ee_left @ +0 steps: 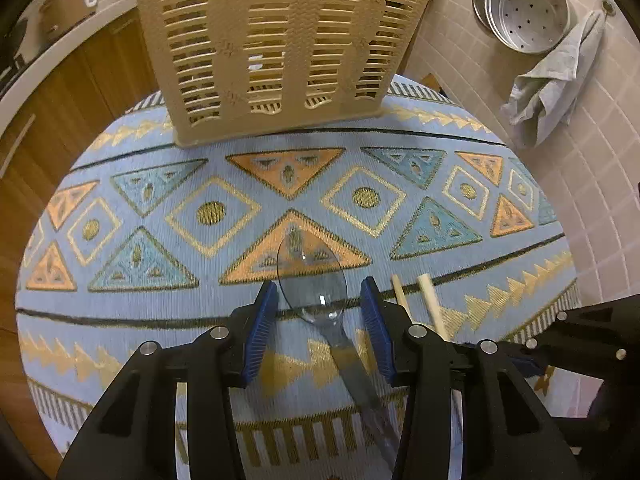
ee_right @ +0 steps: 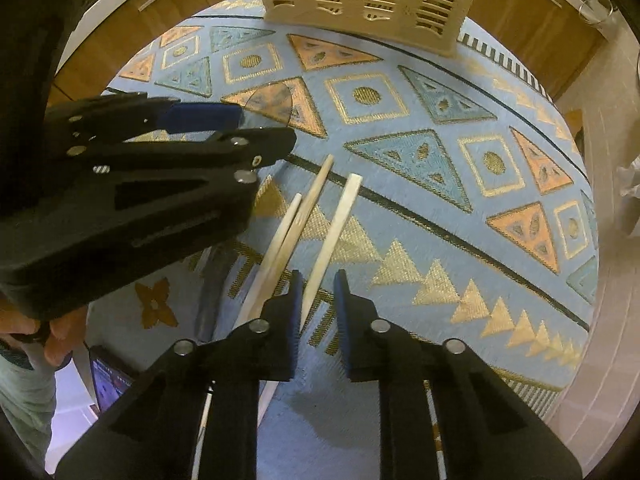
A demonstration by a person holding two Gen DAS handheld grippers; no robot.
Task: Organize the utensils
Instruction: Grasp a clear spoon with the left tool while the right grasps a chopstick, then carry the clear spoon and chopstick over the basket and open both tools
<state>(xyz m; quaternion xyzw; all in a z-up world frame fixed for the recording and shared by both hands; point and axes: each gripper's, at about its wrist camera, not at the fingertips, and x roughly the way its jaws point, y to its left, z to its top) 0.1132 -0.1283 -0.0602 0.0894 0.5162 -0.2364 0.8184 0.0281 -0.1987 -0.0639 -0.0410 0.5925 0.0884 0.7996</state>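
The left claw (ee_left: 319, 302) hangs wide over the patterned cloth (ee_left: 120, 320) on the counter, its pads either side of the clear plastic spoon (ee_left: 312, 280), which lies bowl forward and handle back between them. The spoon looks light, stiff and slick; the neck just behind the bowl seems the surest hold. To its right, the right claw (ee_right: 318, 300) is partly spread, empty, above three pale wooden chopsticks (ee_right: 312, 220): thin, light, likely to roll, best pinched mid-length. The slatted basket (ee_left: 280, 48) stands at the far edge.
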